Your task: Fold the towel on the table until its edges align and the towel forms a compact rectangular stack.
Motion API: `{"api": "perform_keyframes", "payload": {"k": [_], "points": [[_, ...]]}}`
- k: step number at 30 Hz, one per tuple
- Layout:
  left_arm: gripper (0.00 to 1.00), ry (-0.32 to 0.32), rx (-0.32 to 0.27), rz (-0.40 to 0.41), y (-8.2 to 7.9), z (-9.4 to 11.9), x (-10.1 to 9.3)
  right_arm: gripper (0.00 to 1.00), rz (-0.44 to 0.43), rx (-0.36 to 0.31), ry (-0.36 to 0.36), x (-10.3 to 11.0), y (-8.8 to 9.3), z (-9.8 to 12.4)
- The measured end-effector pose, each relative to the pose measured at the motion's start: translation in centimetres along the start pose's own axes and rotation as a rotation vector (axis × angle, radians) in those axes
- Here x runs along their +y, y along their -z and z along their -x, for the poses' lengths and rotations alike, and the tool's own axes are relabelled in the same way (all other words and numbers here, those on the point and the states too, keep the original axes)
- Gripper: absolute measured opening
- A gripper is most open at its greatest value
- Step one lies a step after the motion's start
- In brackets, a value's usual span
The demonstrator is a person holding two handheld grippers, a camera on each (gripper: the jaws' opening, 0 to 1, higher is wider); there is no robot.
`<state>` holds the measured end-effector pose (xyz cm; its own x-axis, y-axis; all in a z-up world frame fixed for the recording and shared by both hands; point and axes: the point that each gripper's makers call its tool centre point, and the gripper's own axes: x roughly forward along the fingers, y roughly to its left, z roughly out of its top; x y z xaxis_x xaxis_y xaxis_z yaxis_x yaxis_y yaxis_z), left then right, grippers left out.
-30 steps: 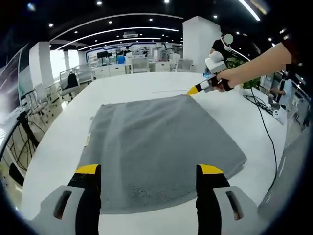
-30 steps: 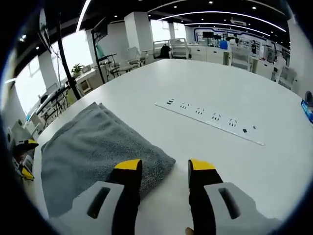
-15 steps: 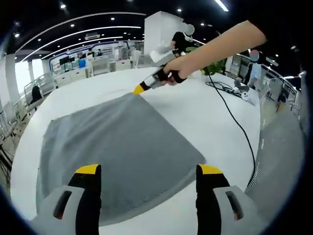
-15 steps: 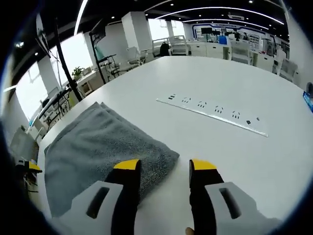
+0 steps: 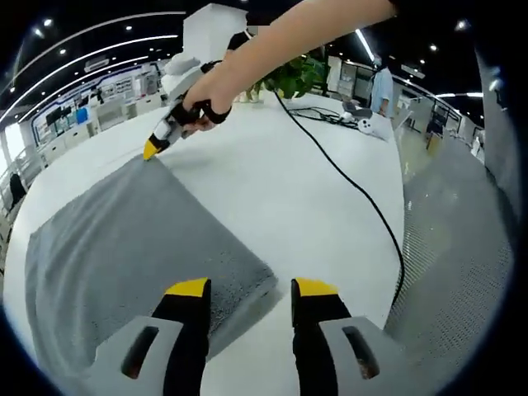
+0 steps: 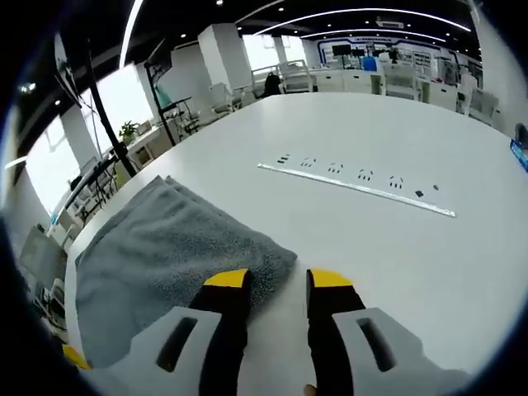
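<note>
Towel (image 5: 124, 247): a grey one, lying flat on the white table (image 5: 297, 198), and both of your grippers are at its corners.

Your left gripper (image 5: 247, 289) has its yellow-tipped jaws a narrow gap apart. They straddle the near right corner of the towel, with the cloth edge under the left jaw. From this angle you cannot tell whether any cloth sits between the jaws, but they do not look pinched on it.

Your right gripper (image 6: 278, 280) is in a similar pose. Its jaws stand slightly parted, and the corner of the towel (image 6: 173, 256) reaches up to the left jaw. In the left gripper view the same tool (image 5: 153, 148) appears in your hand (image 5: 198, 103), with its yellow tip touching the far corner of the cloth.

Beyond the towel, a long white power strip (image 6: 355, 186) lies well apart from it on the table. A black cable (image 5: 346, 190) runs across the table on the other side.

The step in hand looks like the grasp before a fold: both tools are lined up along one edge. Next you likely need to close each pair of jaws on its corner. Then lift that edge and carry it over to meet the opposite edge, keeping the corners square.
</note>
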<state>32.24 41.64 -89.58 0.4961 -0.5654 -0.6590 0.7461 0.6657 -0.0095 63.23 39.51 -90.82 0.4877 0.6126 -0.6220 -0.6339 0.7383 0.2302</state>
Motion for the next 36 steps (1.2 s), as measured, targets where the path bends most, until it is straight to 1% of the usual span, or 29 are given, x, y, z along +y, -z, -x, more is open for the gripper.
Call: {"api": "perform_keyframes", "payload": {"k": [3, 7, 9, 11, 15, 17, 18, 19, 22, 25, 30, 34, 36], "points": [[0.24, 0.009, 0.002, -0.001, 0.0, -0.2, -0.3, 0.2, 0.011, 0.007, -0.008, -0.1, 0.2, -0.3], [0.23, 0.013, 0.035, -0.026, 0.7, -0.8, -0.7, 0.14, 0.024, 0.002, -0.017, 0.1, 0.2, -0.8], [0.22, 0.009, 0.05, -0.049, 0.9, -1.2, -0.8, 0.1, 0.045, 0.003, -0.025, 0.4, 0.1, -0.9], [0.21, 0.005, 0.056, -0.064, 0.9, -1.4, -0.9, 0.08, 0.065, 0.004, -0.011, 0.2, 0.1, -0.9], [0.18, -0.019, 0.068, -0.101, 0.6, -2.3, -1.0, 0.04, 0.078, 0.007, -0.016, 0.1, 0.1, -0.9], [0.17, -0.034, 0.094, -0.103, 0.3, -2.6, -1.0, 0.03, 0.087, 0.002, -0.013, 0.0, 0.1, -0.8], [0.17, -0.038, 0.106, -0.117, 0.2, -2.8, -1.3, 0.03, 0.086, -0.004, -0.009, -0.3, 0.1, -0.7], [0.16, -0.036, 0.106, -0.131, 0.0, -3.0, -1.4, 0.02, 0.085, -0.007, -0.006, -0.4, 0.1, -0.6], [0.13, -0.015, 0.106, -0.161, -0.7, -3.7, -2.2, 0.02, 0.081, -0.011, 0.01, -1.2, 0.2, -0.1], [0.11, 0.019, 0.115, -0.21, -1.5, -4.3, -3.3, 0.02, 0.078, -0.008, 0.021, -2.2, 0.5, 0.6], [0.09, 0.072, 0.105, -0.243, -2.5, -5.4, -5.0, 0.02, 0.063, -0.004, 0.036, -3.8, 1.3, 2.1], [0.08, 0.13, 0.087, -0.222, -3.4, -6.6, -6.3, 0.02, 0.05, -0.006, 0.058, -5.7, 2.2, 3.7], [0.07, 0.155, 0.083, -0.234, -3.9, -7.2, -7.2, 0.02, 0.045, -0.007, 0.071, -6.4, 2.7, 4.7]]}}
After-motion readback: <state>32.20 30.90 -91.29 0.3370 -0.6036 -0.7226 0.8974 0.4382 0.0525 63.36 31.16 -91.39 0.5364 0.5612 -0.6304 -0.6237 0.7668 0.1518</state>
